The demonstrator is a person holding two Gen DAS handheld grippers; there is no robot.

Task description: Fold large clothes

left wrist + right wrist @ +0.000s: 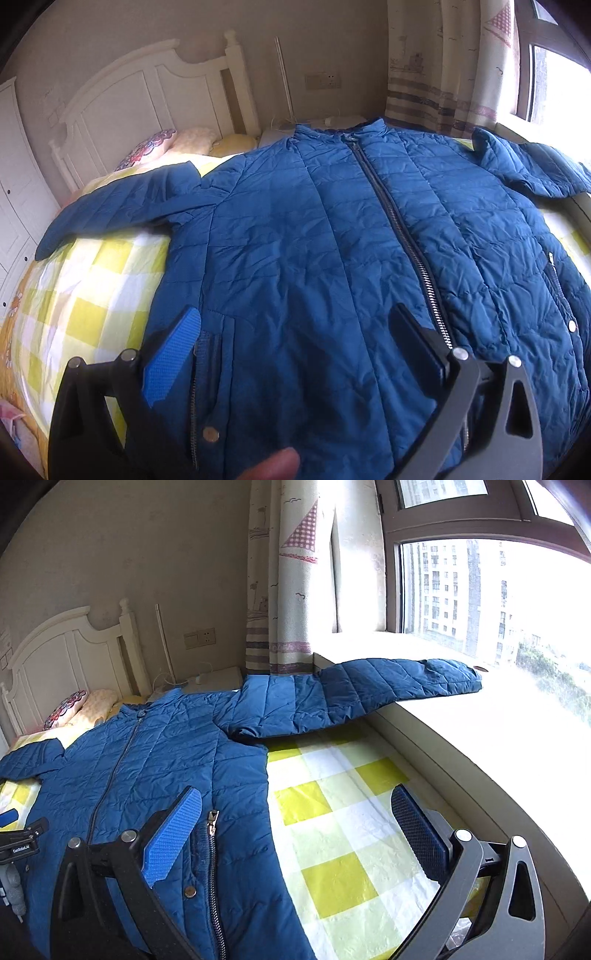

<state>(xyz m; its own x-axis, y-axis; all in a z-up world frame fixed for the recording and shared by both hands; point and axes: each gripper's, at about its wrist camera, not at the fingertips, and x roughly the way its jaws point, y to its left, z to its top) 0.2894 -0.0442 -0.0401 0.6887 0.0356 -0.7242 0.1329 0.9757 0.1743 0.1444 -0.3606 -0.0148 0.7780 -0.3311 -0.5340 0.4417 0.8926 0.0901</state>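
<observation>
Jacket (332,240) quilted, blue, flat on checked sheet (332,830); left tongs (295,325), right tongs (295,808) apart, seemingly hovering.

Bright daylight from window (498,602) (blown out), fisheye-bent edges, dark corners

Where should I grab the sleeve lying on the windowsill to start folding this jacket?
Probably at the cuff, coming from the window side with the right hand-held gripper. The sleeve lies flat and straight out over the sill, its free end clear of the jacket body.
</observation>
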